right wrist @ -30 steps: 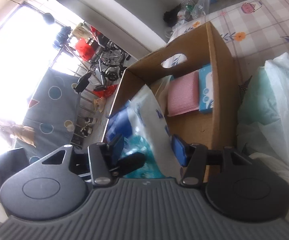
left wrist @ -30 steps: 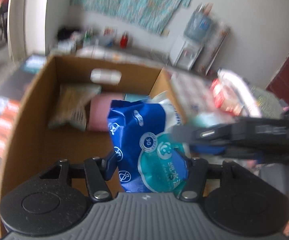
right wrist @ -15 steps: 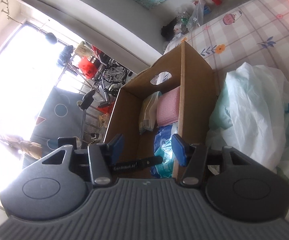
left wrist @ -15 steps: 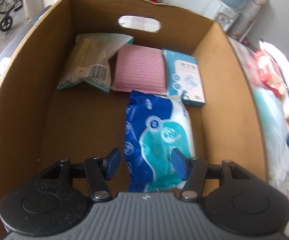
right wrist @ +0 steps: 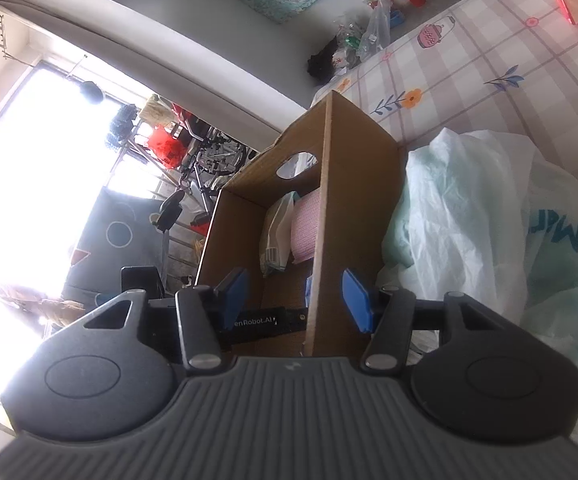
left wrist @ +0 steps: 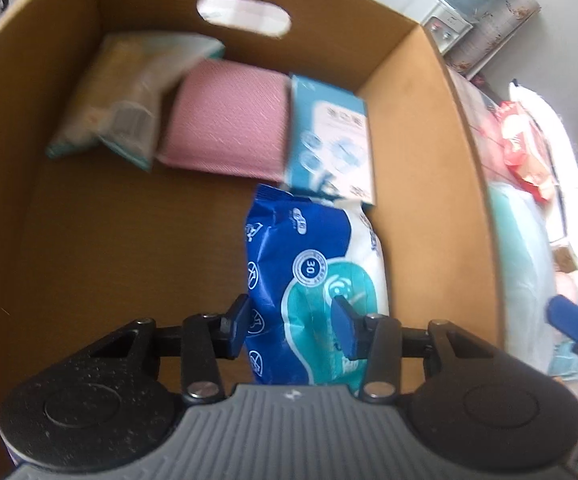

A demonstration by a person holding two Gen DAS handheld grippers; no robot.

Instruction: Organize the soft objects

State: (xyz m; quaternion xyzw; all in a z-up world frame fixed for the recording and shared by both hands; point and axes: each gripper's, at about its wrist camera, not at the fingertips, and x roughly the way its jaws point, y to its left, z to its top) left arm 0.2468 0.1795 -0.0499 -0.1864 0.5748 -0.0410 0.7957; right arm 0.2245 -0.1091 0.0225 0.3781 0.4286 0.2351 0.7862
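Blue-and-teal plastic wipes pack point(left wrist: 313, 280) lies on the floor of the brown cardboard box point(left wrist: 417, 184).
The left gripper point(left wrist: 291, 322) hangs above the pack, jaws closing, pads not pressing it. The right gripper point(right wrist: 295, 298) stands half open and empty, straddling the box's side wall, beside a pale green plastic bag point(right wrist: 461, 208).

Left gripper point(left wrist: 291, 326) pitched steeply downward, jaws closing, blue pads point(left wrist: 237, 326) either side of a pack without visibly pressing it. Right gripper point(right wrist: 295, 300) angled slightly downward, jaws parted and straddling a cardboard wall edge, pads point(right wrist: 354, 300) clear of it
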